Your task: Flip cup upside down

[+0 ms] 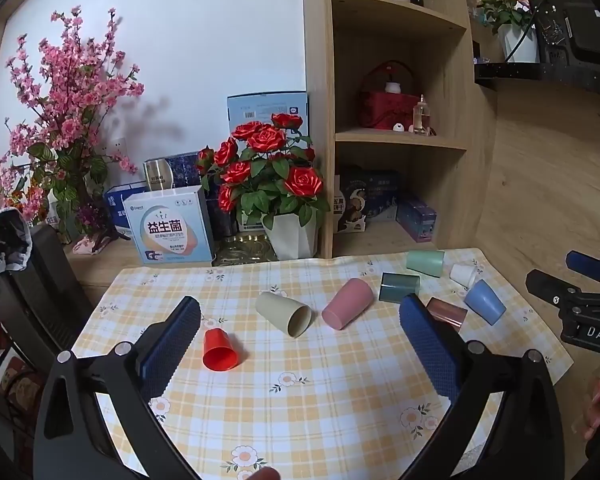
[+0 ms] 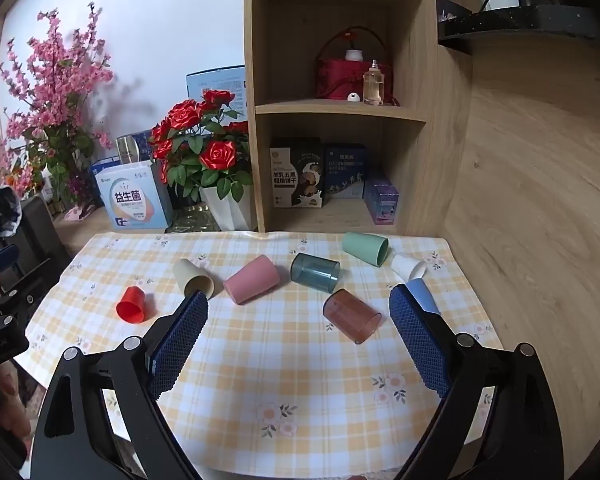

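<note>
Several cups lie on their sides on a yellow checked tablecloth [image 1: 300,392]: a red cup [image 1: 220,349], a beige cup [image 1: 285,313], a pink cup [image 1: 348,303], a dark teal cup [image 1: 399,286], a clear brown cup [image 1: 447,312], a blue cup [image 1: 485,301], a green cup [image 1: 425,262] and a small white cup [image 1: 463,274]. My left gripper [image 1: 300,320] is open and empty above the cloth's near side. My right gripper [image 2: 298,312] is open and empty, with the brown cup [image 2: 352,316] between its fingers' lines and the blue cup [image 2: 422,296] behind its right finger.
A white pot of red roses [image 1: 290,236], a blue and white box [image 1: 170,226] and pink blossoms [image 1: 60,120] stand behind the cloth. A wooden shelf unit [image 1: 400,140] with boxes rises at the back right. A wooden wall [image 2: 540,200] bounds the right side.
</note>
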Motion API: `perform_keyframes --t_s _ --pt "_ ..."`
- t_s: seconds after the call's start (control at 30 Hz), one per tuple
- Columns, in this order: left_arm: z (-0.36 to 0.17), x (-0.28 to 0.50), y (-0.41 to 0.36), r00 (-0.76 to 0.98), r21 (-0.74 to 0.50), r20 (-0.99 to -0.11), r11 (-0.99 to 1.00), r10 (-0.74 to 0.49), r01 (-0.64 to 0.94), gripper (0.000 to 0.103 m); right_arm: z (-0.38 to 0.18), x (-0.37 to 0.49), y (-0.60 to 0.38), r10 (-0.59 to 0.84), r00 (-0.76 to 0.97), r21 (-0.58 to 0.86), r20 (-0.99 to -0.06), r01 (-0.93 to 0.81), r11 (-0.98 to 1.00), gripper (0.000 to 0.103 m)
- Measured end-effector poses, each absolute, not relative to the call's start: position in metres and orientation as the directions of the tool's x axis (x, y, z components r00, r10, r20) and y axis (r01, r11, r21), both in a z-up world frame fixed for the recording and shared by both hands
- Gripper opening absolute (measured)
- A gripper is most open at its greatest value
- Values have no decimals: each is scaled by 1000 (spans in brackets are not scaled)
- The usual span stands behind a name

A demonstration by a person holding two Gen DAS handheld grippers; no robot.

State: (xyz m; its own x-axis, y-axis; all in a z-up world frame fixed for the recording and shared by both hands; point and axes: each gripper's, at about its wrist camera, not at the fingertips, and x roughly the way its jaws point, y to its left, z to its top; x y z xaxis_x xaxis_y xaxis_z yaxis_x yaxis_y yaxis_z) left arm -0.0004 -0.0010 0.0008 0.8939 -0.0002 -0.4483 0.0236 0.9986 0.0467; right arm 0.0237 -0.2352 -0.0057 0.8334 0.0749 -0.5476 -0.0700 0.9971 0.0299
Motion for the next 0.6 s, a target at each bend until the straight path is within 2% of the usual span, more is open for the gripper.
perform_keyframes --t_s 0.27,0.6 --pt "14 -4 5 905 29 -426 999 -14 30 97 -5 23 -236 73 836 30 -544 -68 997 89" --pt "6 -3 2 902 42 -432 999 13 5 97 -4 24 -234 73 837 29 -542 -68 997 89"
